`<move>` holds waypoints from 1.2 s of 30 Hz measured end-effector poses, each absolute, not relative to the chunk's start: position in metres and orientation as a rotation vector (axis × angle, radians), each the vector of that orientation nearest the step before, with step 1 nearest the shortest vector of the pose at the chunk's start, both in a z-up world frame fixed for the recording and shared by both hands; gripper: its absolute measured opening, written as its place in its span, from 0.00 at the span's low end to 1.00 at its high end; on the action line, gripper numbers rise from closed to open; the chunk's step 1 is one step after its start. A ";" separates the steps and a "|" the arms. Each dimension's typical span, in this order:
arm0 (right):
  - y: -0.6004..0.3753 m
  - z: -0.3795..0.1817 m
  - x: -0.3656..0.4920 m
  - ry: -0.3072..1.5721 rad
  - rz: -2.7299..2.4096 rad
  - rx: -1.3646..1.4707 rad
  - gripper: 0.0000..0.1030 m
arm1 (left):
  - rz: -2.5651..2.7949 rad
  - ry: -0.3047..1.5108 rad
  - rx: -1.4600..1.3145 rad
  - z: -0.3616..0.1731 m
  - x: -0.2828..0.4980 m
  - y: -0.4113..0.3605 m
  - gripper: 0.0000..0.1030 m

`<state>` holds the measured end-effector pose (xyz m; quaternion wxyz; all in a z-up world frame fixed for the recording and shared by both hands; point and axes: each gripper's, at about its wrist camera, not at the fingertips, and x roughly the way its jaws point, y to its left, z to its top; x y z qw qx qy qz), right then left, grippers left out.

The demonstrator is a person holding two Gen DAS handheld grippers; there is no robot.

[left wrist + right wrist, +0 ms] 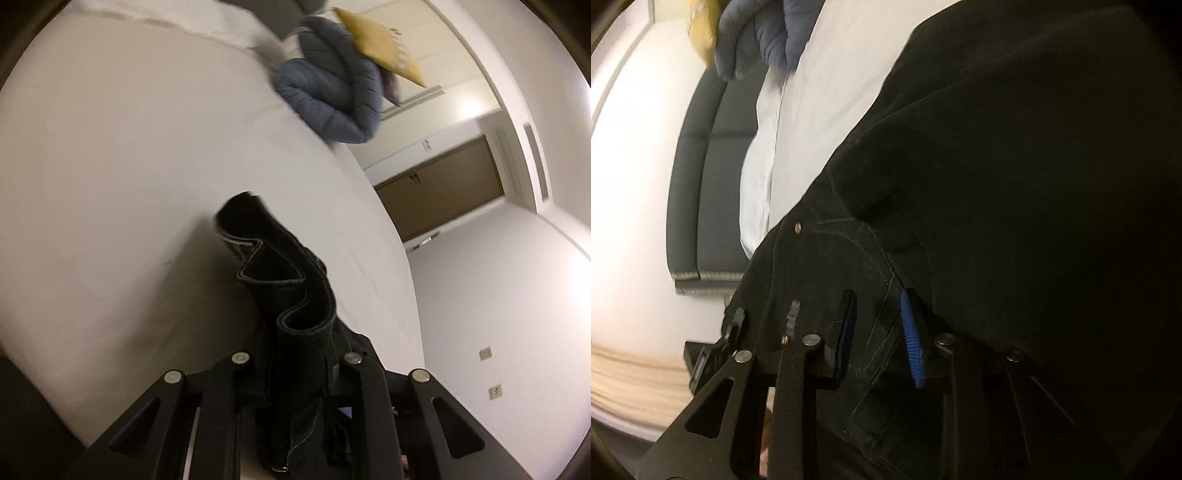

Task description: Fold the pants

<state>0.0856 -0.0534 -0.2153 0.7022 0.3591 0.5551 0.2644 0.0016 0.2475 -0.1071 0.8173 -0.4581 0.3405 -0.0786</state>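
Currently, in the left wrist view, we hold the left gripper (295,365) with its fingers pinching a bunched, wavy hem of the black pants (280,280). The cloth stands up between the fingers, clear of the white bed (129,166), so that this end can be carried rather than dragged across the sheet. A blue jacket (328,85) and a yellow cushion (384,48) lie at the far edge, well apart from the work.

Next, in the right wrist view, we keep the right gripper (875,332) clamped on the pants (1015,166) near a rivet and seam, the blue pads (910,339) pressing the denim. Most of the garment drapes to the right and fills the view. We judge that gripping both ends keeps the fabric taut for the fold. The headboard (701,184) lies beyond.
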 end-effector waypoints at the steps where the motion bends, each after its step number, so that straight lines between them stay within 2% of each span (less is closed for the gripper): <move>1: -0.053 -0.211 0.083 1.229 0.595 0.776 0.21 | -0.180 0.721 -0.944 -0.099 0.004 0.240 0.17; 5: -0.075 -0.188 0.071 1.172 0.579 0.852 0.31 | -0.260 0.709 -0.760 -0.058 0.015 0.190 0.17; 6: -0.089 -0.178 0.067 1.132 0.586 0.873 0.48 | -0.278 0.708 -0.729 -0.052 0.017 0.179 0.17; 8: -0.116 -0.160 0.059 1.064 0.578 0.909 0.73 | -0.342 0.712 -0.624 -0.038 0.022 0.137 0.17; 11: -0.163 -0.143 0.048 1.000 0.607 1.011 0.75 | -0.422 0.750 -0.449 -0.037 0.028 0.064 0.17; 14: -0.201 -0.136 0.039 0.954 0.632 1.066 0.78 | -0.487 0.828 -0.245 -0.061 0.021 -0.011 0.17; 17: -0.225 -0.140 0.030 0.976 0.597 1.044 0.82 | -0.564 0.868 -0.108 -0.078 0.000 -0.057 0.17; 25: -0.226 -0.160 0.024 1.065 0.578 0.918 0.82 | -0.568 0.886 0.073 -0.087 -0.015 -0.095 0.17; 28: -0.216 -0.153 0.029 1.082 0.542 0.803 0.75 | -0.546 0.871 0.145 -0.087 -0.019 -0.104 0.17; 29: -0.210 -0.147 0.030 1.097 0.520 0.721 0.66 | -0.534 0.868 0.169 -0.087 -0.022 -0.107 0.17; 30: -0.202 -0.144 0.029 1.108 0.498 0.657 0.53 | -0.530 0.866 0.180 -0.088 -0.023 -0.108 0.17; 31: -0.199 -0.140 0.028 1.119 0.468 0.590 0.46 | -0.523 0.861 0.198 -0.088 -0.025 -0.111 0.17; 32: -0.197 -0.136 0.028 1.129 0.429 0.510 0.30 | -0.520 0.860 0.208 -0.089 -0.026 -0.112 0.17; 33: -0.197 -0.134 0.027 1.126 0.419 0.484 0.22 | -0.523 0.863 0.211 -0.089 -0.027 -0.116 0.17; 36: -0.207 -0.131 0.022 1.101 0.415 0.463 0.15 | -0.535 0.861 0.221 -0.088 -0.024 -0.124 0.17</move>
